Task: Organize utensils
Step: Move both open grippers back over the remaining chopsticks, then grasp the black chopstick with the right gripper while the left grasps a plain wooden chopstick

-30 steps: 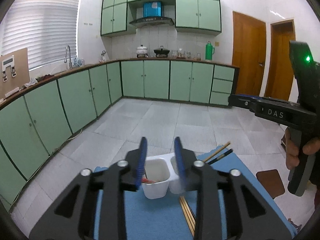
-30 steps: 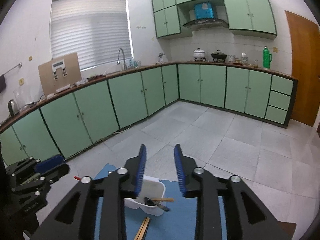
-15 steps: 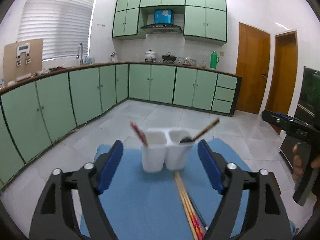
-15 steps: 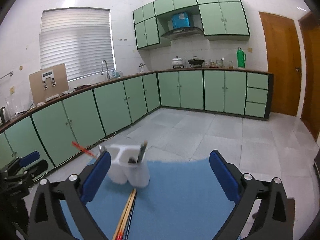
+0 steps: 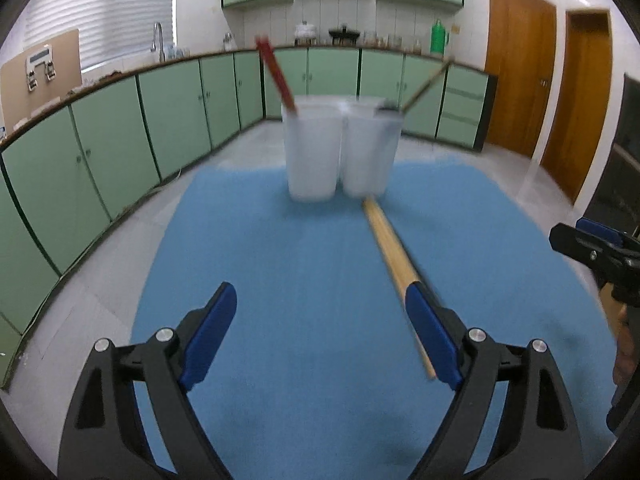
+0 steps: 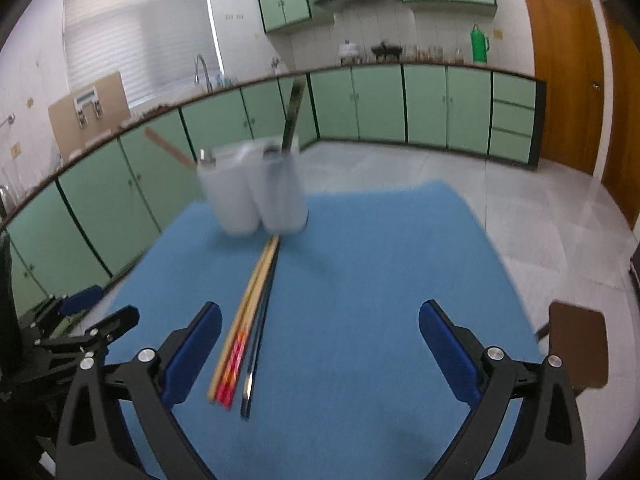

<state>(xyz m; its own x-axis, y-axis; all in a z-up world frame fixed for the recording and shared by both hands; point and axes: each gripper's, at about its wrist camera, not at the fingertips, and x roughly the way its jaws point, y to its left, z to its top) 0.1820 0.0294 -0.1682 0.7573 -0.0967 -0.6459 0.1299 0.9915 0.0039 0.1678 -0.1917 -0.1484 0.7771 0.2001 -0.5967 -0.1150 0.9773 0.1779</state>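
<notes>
Chopsticks (image 6: pixel 250 316) lay loose on our blue worktop (image 6: pixel 360 280), six o'clock from the half-filled holder (image 6: pixel 256 188); left tool (image 5: pixel 320 332) was opening, right tool (image 6: pixel 320 344) gaped empty.

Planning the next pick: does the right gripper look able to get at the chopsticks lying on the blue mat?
Probably yes. The right gripper is open and empty, the chopsticks lie loose on the blue mat just inside its left finger, nothing covering them.

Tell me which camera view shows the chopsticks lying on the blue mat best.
The right wrist view: the chopsticks lie in full length, coloured ends visible. In the left wrist view, they are blurred, and a finger of the left hand-held gripper covers part.
</notes>
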